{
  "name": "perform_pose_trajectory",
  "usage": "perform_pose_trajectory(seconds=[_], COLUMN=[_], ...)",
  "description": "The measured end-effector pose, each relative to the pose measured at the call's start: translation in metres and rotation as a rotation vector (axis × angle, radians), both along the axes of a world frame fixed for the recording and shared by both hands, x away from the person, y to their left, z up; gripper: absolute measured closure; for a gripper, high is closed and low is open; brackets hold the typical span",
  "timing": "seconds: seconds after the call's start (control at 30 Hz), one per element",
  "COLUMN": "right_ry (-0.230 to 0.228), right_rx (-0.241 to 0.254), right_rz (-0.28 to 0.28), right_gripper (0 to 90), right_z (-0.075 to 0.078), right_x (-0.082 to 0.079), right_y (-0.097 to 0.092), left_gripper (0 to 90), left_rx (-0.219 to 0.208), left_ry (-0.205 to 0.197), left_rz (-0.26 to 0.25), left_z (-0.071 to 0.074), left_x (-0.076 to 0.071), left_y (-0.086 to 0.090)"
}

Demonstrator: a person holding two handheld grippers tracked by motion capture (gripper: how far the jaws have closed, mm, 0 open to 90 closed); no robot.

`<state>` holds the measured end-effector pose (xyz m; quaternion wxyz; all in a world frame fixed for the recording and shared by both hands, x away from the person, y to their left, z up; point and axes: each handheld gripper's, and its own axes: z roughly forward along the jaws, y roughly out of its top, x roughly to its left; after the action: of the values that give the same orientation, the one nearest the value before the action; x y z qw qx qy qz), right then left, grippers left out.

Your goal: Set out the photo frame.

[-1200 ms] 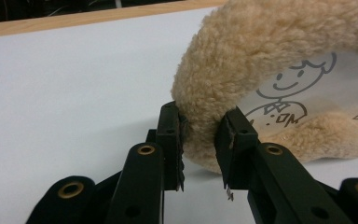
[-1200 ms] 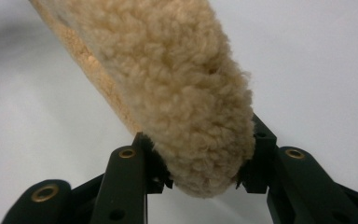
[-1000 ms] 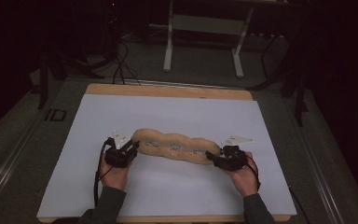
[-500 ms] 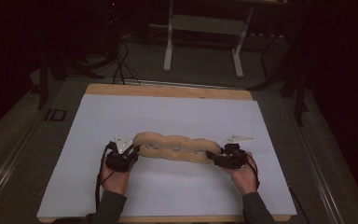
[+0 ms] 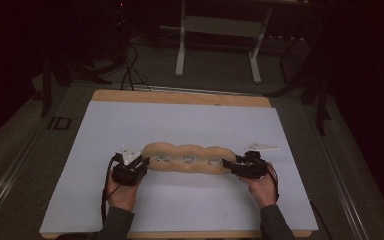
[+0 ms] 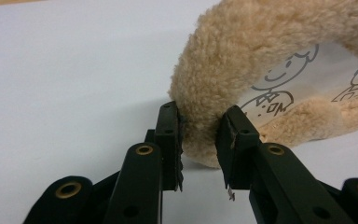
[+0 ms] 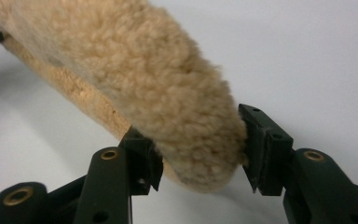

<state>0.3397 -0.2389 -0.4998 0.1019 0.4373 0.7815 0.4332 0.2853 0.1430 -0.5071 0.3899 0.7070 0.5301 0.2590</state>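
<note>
On a white sheet [image 5: 180, 125] covering the table [image 5: 180, 97], a long tan fleece band [image 5: 187, 159] lies crosswise. At its left end, the left gripper [image 5: 141, 164] is clamped on the fleece. At its right end, the right gripper [image 5: 228, 166] has just been opening its jaws; the fleece tip sits between them, one pad touching, with no firm squeeze.

The fleece item's [image 6: 261, 51] far end runs off the left gripper view's right edge.
</note>
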Motion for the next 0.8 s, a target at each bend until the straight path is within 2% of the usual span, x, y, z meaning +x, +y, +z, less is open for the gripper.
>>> perform_pose_trajectory(seconds=[0.17, 0.33, 0.43, 0.57, 0.73, 0.8], right_ry=[0.002, 0.008, 0.008, -0.013, -0.015, -0.016], right_rx=[0.008, 0.019, 0.021, -0.003, -0.008, -0.007], right_rz=[-0.019, -0.057, -0.069, -0.107, -0.155, -0.156], right_gripper=[50.1, 42.6, 41.7, 36.6, 36.3, 35.9], right_z=[0.0001, -0.0013, -0.0018, -0.0009, -0.0004, -0.0007], right_x=[0.0005, 0.0028, 0.0032, 0.0024, 0.0027, 0.0025], right_y=[-0.0008, -0.0031, -0.0036, -0.0031, -0.004, -0.0041], left_gripper=[71.8, 71.2, 69.1, 68.0, 69.7, 71.6], left_rx=[-0.012, -0.032, -0.041, -0.053, -0.052, -0.052], left_ry=[0.011, 0.017, 0.02, 0.032, 0.042, 0.042], left_rz=[-0.004, -0.012, -0.014, -0.027, -0.031, -0.033], left_z=[0.0005, 0.0002, 0.0001, 0.0004, 0.0004, 0.0007], left_x=[0.0018, 0.0037, 0.0041, 0.0041, 0.0037, 0.0033], left_y=[0.0013, 0.0036, 0.0044, 0.0069, 0.0073, 0.0075])
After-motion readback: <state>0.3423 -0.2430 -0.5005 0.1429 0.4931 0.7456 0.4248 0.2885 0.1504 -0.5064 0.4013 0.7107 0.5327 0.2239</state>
